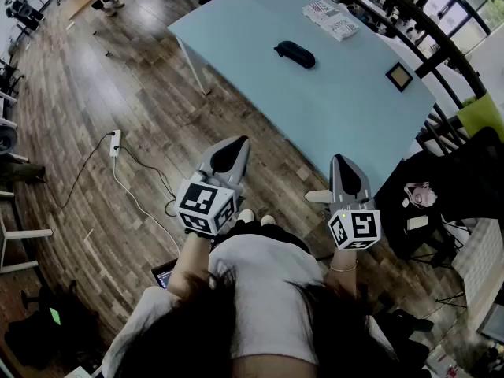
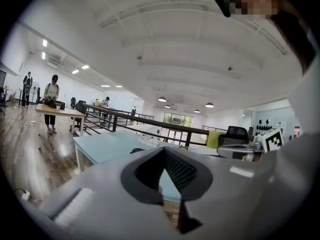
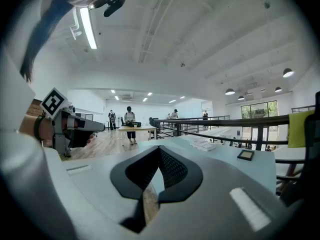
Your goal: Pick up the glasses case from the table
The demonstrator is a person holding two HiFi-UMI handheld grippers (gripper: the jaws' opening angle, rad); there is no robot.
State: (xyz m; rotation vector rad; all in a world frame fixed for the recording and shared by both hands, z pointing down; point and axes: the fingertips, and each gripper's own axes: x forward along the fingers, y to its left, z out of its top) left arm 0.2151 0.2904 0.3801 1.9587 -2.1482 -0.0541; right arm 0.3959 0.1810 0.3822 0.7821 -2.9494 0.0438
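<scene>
The black glasses case (image 1: 294, 53) lies on the light blue table (image 1: 346, 109), toward its far side. Both grippers hang over the wooden floor, short of the table's near edge and well away from the case. My left gripper (image 1: 241, 140) is shut and holds nothing; in its own view the jaw tips (image 2: 162, 151) meet, and a dark sliver of the case (image 2: 137, 150) shows over the table (image 2: 100, 146). My right gripper (image 1: 337, 158) is shut and empty too, its tips (image 3: 159, 149) pointing level across the table (image 3: 260, 169).
A stack of papers (image 1: 331, 18) and a small dark-framed square (image 1: 399, 76) lie on the table's far and right parts. A black railing (image 1: 409, 22) runs behind it. A power strip with cables (image 1: 116, 142) lies on the floor at left. People stand at a distant table (image 2: 52, 111).
</scene>
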